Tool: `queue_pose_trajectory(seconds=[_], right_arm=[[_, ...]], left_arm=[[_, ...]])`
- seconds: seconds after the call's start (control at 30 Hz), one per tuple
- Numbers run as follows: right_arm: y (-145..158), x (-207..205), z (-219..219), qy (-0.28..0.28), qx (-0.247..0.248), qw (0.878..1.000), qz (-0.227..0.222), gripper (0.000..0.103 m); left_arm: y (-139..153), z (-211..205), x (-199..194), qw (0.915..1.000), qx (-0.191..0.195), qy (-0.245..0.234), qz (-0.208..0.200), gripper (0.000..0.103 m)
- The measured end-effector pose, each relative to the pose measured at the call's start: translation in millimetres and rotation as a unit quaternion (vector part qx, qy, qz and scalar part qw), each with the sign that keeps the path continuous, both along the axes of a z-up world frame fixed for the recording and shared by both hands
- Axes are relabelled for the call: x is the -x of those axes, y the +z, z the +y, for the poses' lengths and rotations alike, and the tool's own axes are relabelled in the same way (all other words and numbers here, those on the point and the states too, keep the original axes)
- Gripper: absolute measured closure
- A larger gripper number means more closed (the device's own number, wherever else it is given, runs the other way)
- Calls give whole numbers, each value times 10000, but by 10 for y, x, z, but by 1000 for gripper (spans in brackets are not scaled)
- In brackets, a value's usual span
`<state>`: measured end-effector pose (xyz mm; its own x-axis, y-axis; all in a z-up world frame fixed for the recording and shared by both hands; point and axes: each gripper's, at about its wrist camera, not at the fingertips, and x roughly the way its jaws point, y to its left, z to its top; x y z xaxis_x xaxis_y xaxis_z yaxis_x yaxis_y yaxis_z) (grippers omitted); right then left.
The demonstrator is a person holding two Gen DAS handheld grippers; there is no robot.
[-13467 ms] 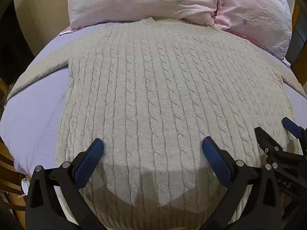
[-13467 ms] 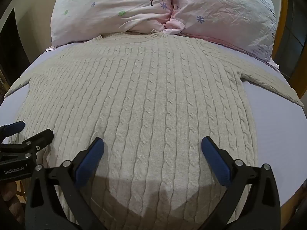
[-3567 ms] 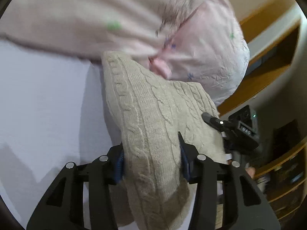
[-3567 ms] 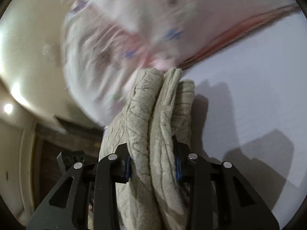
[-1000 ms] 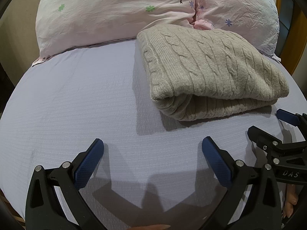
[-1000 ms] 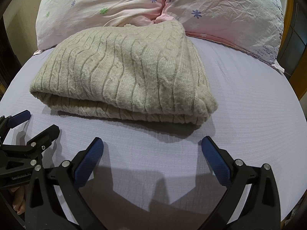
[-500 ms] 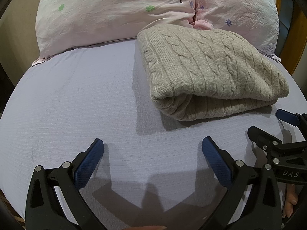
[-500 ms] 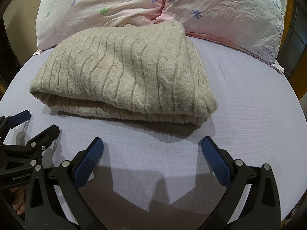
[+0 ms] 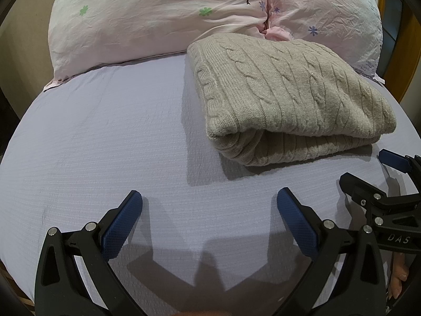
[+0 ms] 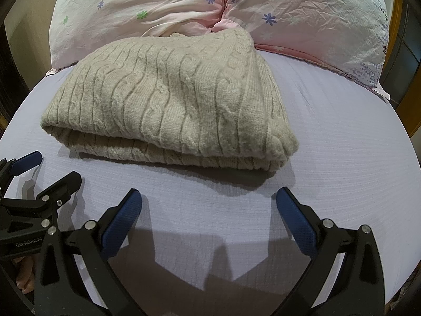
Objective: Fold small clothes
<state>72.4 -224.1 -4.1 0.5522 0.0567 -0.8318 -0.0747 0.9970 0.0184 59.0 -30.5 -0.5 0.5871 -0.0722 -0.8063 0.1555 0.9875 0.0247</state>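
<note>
A beige cable-knit sweater [image 9: 289,97] lies folded in a thick rectangle on the lavender bed sheet [image 9: 105,131], its far edge against the pillows. It also shows in the right wrist view [image 10: 168,100]. My left gripper [image 9: 209,210] is open and empty, over the sheet in front of the sweater's left corner. My right gripper [image 10: 208,208] is open and empty, just in front of the sweater's near edge. Each gripper shows at the side of the other's view: the right one [image 9: 368,173] and the left one [image 10: 50,168].
Two pink floral pillows [image 9: 158,18] [image 10: 315,18] lie along the head of the bed behind the sweater. A wooden bed frame [image 9: 405,52] runs along the right side. The sheet [image 10: 355,158] drops off at the bed's edges.
Nothing has moved in the last second. Earlier the sweater lay spread flat, then both grippers held it folded; now it lies folded and both grippers are open and drawn back.
</note>
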Motion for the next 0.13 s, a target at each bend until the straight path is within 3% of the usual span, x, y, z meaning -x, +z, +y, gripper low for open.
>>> queue_pose_trajectory(seconds=[0.13], right_arm=[[0,0,0,0,0,10000,0,2]], left_arm=[[0,2,-1,10000,-2,-5,1,1]])
